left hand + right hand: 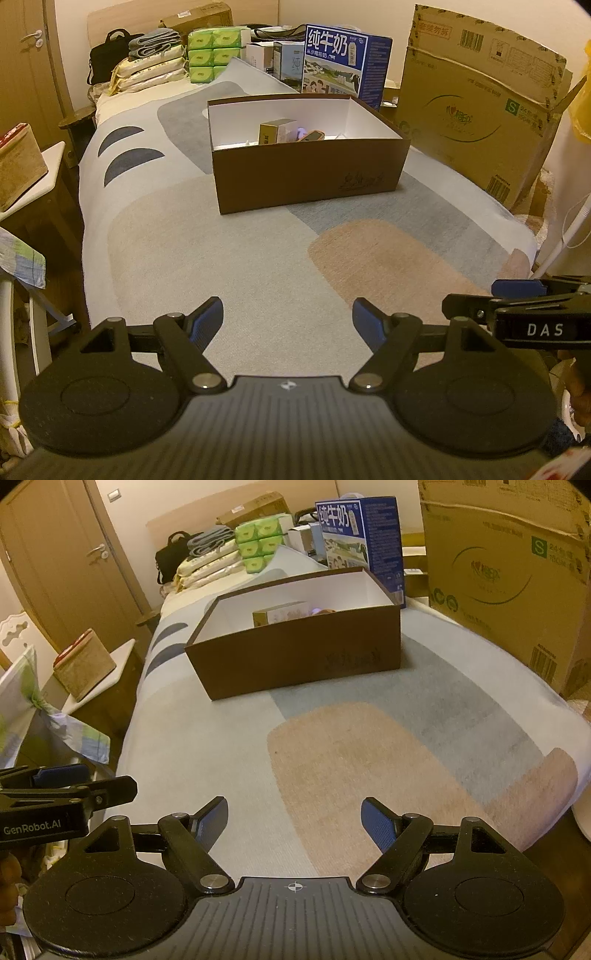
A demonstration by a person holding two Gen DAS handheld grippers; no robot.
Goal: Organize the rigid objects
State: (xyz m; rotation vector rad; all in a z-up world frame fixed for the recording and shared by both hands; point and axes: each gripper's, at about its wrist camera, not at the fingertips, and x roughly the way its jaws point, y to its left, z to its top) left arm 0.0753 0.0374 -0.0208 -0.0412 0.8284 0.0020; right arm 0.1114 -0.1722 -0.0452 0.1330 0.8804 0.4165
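Left gripper (287, 318): jaws spread wide, nothing between the blue pads (207, 321), held low over the near end of the bed cover (236, 258) and tilted down toward it. Right gripper (294, 818): likewise released, empty, jaws wide, blue pads clear of any object; it sits just beside the left one, each showing at the edge of the other's view. No contact between either gripper and the cover can be confirmed. Directly beneath and ahead of both lies the cover, patterned in pale grey, blue-grey and tan patches, bare between the grippers and the box. Ahead, well apart from both grippers, stands an open brown box (310, 177) with a white interior, resting flat on the cover. Inside it, against the near wall, are a small yellow carton (275, 132) standing upright and an orange-edged item (312, 136) beside it, partly hidden by the wall; its identity cannot be told. Beyond the box, further ahead, a blue milk carton (347, 62) stands upright. Ahead and to the right rises a large cardboard box (480, 110) with torn flaps. Far ahead to the left are green tissue packs (214, 55), folded towels and a black bag (107, 55). Left of the bed, a side table carries a tan box (20, 162); a wooden door (70, 565) stands behind.
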